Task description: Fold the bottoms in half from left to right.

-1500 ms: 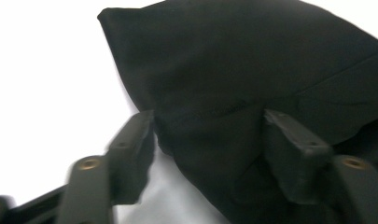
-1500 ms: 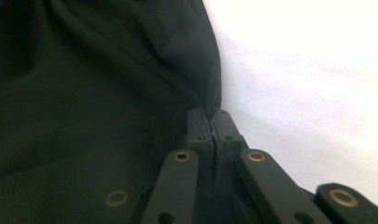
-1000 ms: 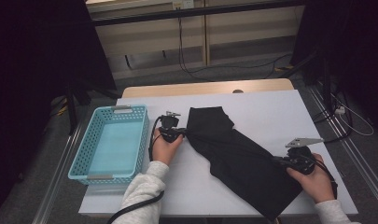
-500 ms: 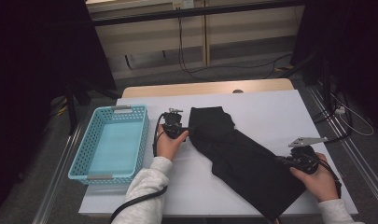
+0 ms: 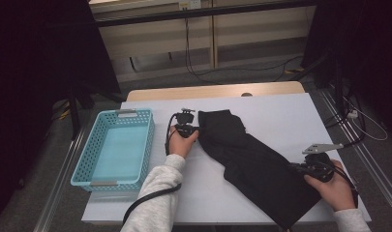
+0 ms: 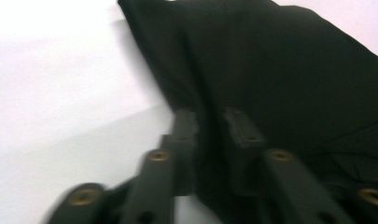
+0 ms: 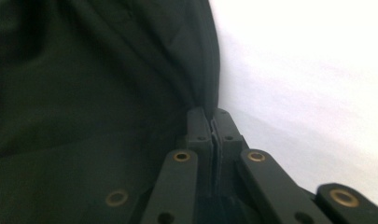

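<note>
Black cloth (image 5: pixel 254 162), folded long, laid slantwise across white table (image 5: pixel 280 116), from upper end near table's middle down toward near right corner. Lies flat, a few soft creases along its length.

Left gripper (image 5: pixel 192 131) at cloth's upper left edge, held in left hand (image 5: pixel 180 142), grey sleeve (image 5: pixel 157 198) behind it. In left gripper view, left gripper (image 6: pixel 210 122) with jaws just closed in from a wide spread, now narrow, a fold of cloth (image 6: pixel 280 70) edge caught between them; picture blurred, so depth of bite hard to tell. Bare table (image 6: pixel 60 70) to one side of jaws there.

Right gripper (image 5: pixel 296 167) at cloth's lower right edge, in right hand (image 5: pixel 331 186), grey three-cornered plate on top. In right gripper view, right gripper (image 7: pixel 211 120) clamped tight, pads nearly meeting, thin hem of cloth (image 7: pixel 84 93) pinched between them; white table (image 7: pixel 308 70) beyond.

Turquoise basket (image 5: pixel 87 159) at table's left edge, just beside left forearm, well apart from cloth. Holds no visible load. Cables (image 5: pixel 222 72) on floor beyond far table edge.
</note>
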`<state>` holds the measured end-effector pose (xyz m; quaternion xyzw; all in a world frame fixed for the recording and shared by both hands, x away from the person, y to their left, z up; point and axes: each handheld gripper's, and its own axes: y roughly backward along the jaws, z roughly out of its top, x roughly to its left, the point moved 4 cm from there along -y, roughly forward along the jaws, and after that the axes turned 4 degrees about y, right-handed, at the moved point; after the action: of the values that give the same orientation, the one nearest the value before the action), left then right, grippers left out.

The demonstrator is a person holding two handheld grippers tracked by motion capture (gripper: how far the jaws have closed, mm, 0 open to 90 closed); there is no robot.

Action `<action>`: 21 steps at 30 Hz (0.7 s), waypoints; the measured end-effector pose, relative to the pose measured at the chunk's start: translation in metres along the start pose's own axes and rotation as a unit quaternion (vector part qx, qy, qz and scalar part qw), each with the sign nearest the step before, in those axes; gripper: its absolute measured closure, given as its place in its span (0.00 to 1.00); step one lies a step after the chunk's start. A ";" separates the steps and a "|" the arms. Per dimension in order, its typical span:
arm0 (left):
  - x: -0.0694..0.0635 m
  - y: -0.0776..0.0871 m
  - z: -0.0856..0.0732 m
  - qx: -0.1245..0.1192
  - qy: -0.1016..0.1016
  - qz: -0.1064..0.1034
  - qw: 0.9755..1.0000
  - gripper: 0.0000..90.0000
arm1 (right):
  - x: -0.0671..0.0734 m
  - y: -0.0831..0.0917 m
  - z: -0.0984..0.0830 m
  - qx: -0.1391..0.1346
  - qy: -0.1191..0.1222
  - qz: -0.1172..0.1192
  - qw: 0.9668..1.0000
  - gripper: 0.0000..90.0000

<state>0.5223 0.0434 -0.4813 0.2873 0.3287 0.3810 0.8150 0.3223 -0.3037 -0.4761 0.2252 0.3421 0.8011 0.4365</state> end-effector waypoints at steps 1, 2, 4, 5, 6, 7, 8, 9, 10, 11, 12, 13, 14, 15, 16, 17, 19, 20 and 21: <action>0.000 0.001 0.000 0.002 -0.005 0.004 1.000 0.94 | 0.000 0.000 0.000 0.000 0.000 0.000 1.000 0.98; 0.000 0.003 0.000 0.000 -0.007 0.007 1.000 0.95 | 0.000 0.000 0.001 0.000 0.002 0.001 1.000 0.98; 0.002 0.008 -0.001 -0.001 -0.004 0.017 1.000 0.96 | 0.000 0.000 0.001 0.001 0.001 0.002 1.000 0.98; 0.005 0.012 -0.001 -0.002 0.004 0.019 1.000 0.96 | 0.000 -0.001 0.001 0.000 -0.001 0.004 1.000 0.98; 0.008 0.017 -0.002 -0.005 0.011 0.023 1.000 0.96 | 0.000 -0.001 0.001 0.000 -0.001 0.005 1.000 0.98; 0.010 0.021 -0.004 -0.007 0.013 0.029 0.999 0.96 | 0.000 -0.001 0.001 -0.001 -0.003 0.007 1.000 0.98; 0.012 0.025 -0.007 -0.006 0.011 0.034 0.999 0.97 | 0.001 -0.001 0.002 -0.004 -0.003 0.009 1.000 0.98; 0.013 0.030 -0.010 -0.010 0.007 0.040 0.999 0.97 | 0.001 -0.002 0.003 -0.007 -0.003 0.013 1.000 0.98; 0.015 0.034 -0.014 -0.011 0.007 0.044 0.999 0.97 | 0.003 -0.002 0.004 -0.007 0.001 0.015 1.000 0.98; 0.016 0.038 -0.018 -0.013 0.009 0.048 0.999 0.97 | 0.005 -0.003 0.005 -0.007 0.006 0.018 1.000 0.98; 0.017 0.042 -0.020 -0.013 0.010 0.052 0.999 0.97 | 0.007 -0.005 0.006 -0.005 0.010 0.019 1.000 0.98; 0.019 0.045 -0.024 -0.014 0.011 0.057 0.998 0.97 | 0.008 -0.006 0.007 -0.003 0.011 0.019 1.000 0.98; 0.020 0.047 -0.026 -0.014 0.017 0.058 0.998 0.96 | 0.010 -0.008 0.009 0.001 0.014 0.021 1.000 0.98; 0.022 0.051 -0.030 -0.013 0.021 0.059 0.998 0.96 | 0.011 -0.009 0.010 0.002 0.017 0.022 1.000 0.98; 0.023 0.052 -0.032 -0.014 0.025 0.059 0.998 0.96 | 0.012 -0.010 0.011 0.004 0.018 0.021 1.000 0.98; 0.023 0.053 -0.034 -0.012 0.026 0.059 0.998 0.96 | 0.012 -0.010 0.012 0.005 0.020 0.022 1.000 0.98; 0.023 0.055 -0.035 -0.018 0.025 0.056 0.998 0.96 | 0.010 -0.009 0.013 0.003 0.018 0.023 1.000 0.98; 0.022 0.055 -0.035 -0.018 0.021 0.054 0.998 0.95 | 0.008 -0.008 0.013 0.002 0.014 0.022 1.000 0.98; 0.022 0.055 -0.035 -0.020 0.015 0.057 0.998 0.91 | 0.005 -0.006 0.013 0.002 0.015 0.018 1.000 0.98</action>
<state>0.4827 0.0988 -0.4700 0.2831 0.3162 0.4381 0.7924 0.3317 -0.2927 -0.4714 0.2208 0.3461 0.8113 0.4161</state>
